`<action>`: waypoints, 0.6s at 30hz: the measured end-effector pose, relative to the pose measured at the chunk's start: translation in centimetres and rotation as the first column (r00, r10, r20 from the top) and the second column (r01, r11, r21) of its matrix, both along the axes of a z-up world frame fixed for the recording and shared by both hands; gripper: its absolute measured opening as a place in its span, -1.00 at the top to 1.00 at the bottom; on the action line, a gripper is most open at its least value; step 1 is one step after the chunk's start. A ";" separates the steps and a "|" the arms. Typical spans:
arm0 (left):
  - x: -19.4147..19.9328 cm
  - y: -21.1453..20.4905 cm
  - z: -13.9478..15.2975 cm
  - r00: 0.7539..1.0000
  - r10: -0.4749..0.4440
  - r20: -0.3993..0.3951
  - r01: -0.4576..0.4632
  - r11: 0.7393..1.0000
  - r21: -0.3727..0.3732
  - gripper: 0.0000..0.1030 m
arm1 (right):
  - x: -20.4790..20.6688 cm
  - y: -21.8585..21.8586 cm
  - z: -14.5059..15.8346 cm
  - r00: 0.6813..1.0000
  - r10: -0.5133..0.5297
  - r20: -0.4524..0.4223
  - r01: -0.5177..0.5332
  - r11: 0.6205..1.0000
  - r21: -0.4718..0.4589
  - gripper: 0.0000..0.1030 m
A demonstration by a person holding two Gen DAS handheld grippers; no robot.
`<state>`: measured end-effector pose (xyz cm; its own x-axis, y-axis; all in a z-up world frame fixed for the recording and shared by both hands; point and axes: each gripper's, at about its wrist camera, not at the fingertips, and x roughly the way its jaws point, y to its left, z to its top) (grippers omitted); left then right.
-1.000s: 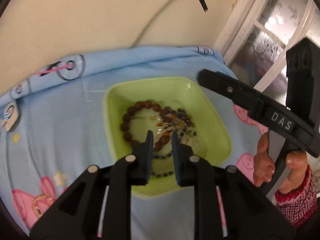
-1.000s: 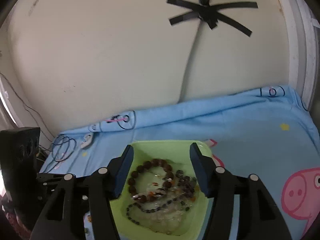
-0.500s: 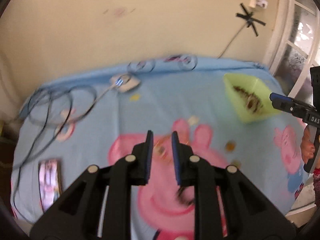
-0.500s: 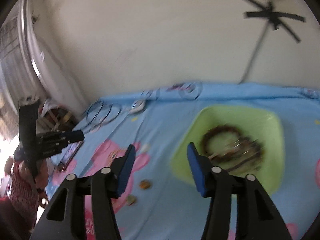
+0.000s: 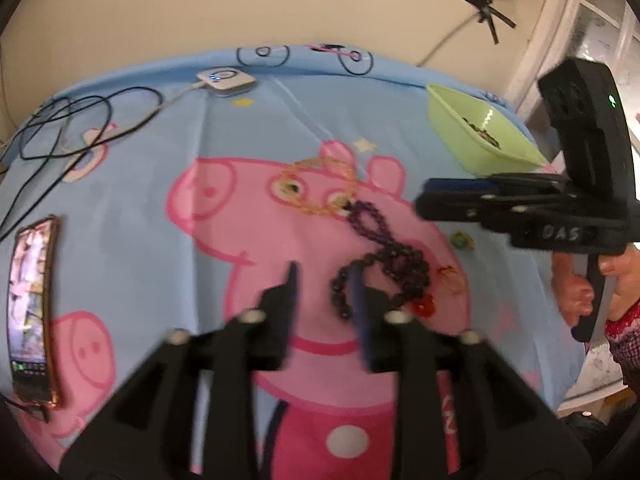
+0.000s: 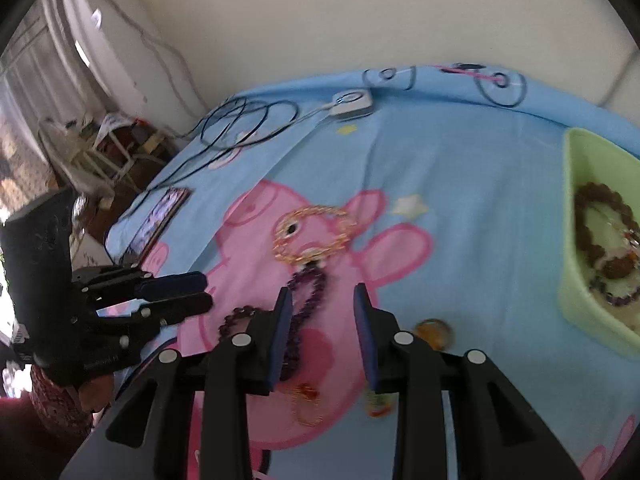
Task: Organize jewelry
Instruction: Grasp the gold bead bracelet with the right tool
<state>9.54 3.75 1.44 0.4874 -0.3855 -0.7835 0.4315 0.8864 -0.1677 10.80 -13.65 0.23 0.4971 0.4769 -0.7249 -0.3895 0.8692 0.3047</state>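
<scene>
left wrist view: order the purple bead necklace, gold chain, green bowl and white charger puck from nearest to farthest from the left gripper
1. purple bead necklace, at the left gripper tips
2. gold chain, just beyond
3. green bowl, far right
4. white charger puck, far left edge

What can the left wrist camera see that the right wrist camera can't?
Only the left wrist camera shows the black tape cross on the wall and the white window frame.

Only the right wrist camera shows the curtain and a white chair beyond the bed.

Both show the gold chain, the purple bead necklace lying just below it, the green bowl, the phone, the white charger and the blue pig sheet.
</scene>
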 end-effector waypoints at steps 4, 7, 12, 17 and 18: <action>-0.2 -0.9 -0.1 0.999 -0.024 0.034 0.023 0.999 0.038 0.11 | 0.9 0.8 -0.2 0.999 -0.034 -0.003 0.034 0.999 -0.022 0.87; 0.9 -0.6 0.2 1.000 -0.001 0.031 0.000 1.000 0.022 0.11 | 3.0 0.7 -0.1 0.997 -0.082 -0.013 0.082 0.996 -0.017 0.87; 4.5 0.8 1.3 0.997 0.073 -0.013 -0.073 0.996 -0.059 0.11 | 6.8 1.7 -0.5 0.994 -0.106 -0.023 0.104 0.992 -0.073 0.87; 8.4 -1.0 0.1 0.996 0.089 -0.026 -0.088 0.996 0.025 0.19 | 7.8 2.9 -1.3 0.997 -0.063 -0.043 0.057 0.991 -0.119 0.87; 8.9 -1.5 -0.6 0.996 0.079 -0.033 -0.078 0.996 0.054 0.35 | 7.8 3.3 -1.7 0.998 -0.051 -0.043 0.045 0.989 -0.144 0.87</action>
<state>18.41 2.28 0.86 0.4860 -0.3048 -0.8191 0.3548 0.9253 -0.1337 18.56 -10.39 -1.43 0.4813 0.3435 -0.8064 -0.3345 0.9224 0.1931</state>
